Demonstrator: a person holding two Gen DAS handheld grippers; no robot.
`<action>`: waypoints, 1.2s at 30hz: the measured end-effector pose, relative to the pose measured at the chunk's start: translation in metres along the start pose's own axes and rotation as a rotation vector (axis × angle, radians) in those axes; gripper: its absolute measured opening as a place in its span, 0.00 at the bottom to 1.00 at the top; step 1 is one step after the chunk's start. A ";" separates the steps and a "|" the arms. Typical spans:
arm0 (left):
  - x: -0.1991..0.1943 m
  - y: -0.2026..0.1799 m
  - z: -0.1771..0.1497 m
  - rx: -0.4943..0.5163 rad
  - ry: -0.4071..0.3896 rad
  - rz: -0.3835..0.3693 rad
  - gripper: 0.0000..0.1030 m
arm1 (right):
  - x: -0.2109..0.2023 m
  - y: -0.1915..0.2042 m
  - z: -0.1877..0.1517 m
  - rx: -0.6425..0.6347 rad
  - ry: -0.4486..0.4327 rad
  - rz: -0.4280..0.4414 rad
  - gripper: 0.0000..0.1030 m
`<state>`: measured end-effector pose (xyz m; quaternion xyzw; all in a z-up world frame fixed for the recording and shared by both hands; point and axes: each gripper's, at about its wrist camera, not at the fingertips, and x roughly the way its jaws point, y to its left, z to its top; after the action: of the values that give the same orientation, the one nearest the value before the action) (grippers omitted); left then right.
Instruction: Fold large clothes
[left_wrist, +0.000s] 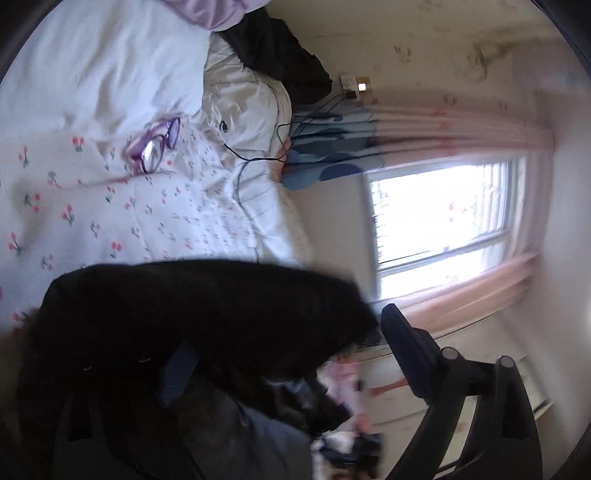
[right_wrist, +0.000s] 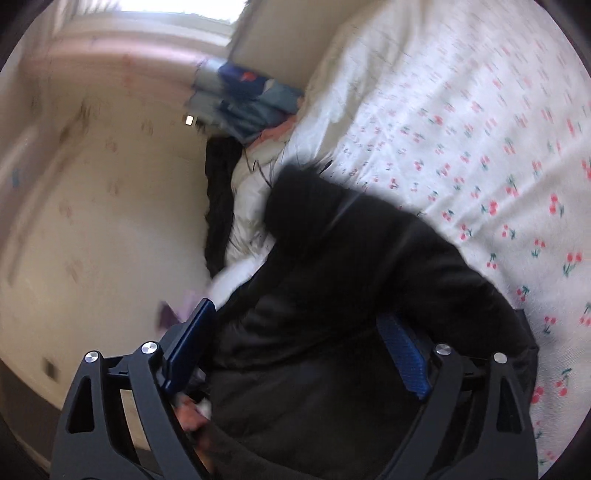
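A large black coat with a furry edge (left_wrist: 192, 314) lies bunched over the cherry-print bed sheet (left_wrist: 92, 210). In the left wrist view my left gripper (left_wrist: 288, 354) stands wide open; the coat drapes over the left finger (left_wrist: 181, 373), and the right finger (left_wrist: 410, 354) is bare. In the right wrist view the same coat (right_wrist: 332, 369) fills the gap of my right gripper (right_wrist: 295, 354), whose blue pads (right_wrist: 402, 354) stand wide apart around the fabric without pinching it. The sheet (right_wrist: 480, 129) lies beyond.
Purple glasses (left_wrist: 155, 144) and a black cable (left_wrist: 243, 158) lie on the bed. White duvet (left_wrist: 103, 66) and dark clothing (left_wrist: 280, 55) sit at the bed's far end. Folded blue fabric (right_wrist: 243, 103) is by the wall, and a window with pink curtains (left_wrist: 443, 214).
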<state>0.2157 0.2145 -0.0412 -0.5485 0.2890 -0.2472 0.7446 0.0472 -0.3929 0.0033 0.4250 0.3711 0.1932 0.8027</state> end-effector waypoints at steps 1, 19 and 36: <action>0.001 -0.012 -0.005 0.051 0.013 -0.001 0.86 | 0.004 0.018 -0.006 -0.094 0.019 -0.048 0.83; 0.137 -0.019 -0.048 0.454 0.373 0.448 0.82 | 0.177 0.030 -0.023 -0.438 0.276 -0.531 0.86; 0.125 -0.008 -0.043 0.468 0.308 0.504 0.83 | 0.263 0.053 -0.021 -0.520 0.351 -0.617 0.93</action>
<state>0.2740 0.0978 -0.0633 -0.2315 0.4591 -0.1949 0.8352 0.2026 -0.1871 -0.0736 0.0386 0.5504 0.1007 0.8279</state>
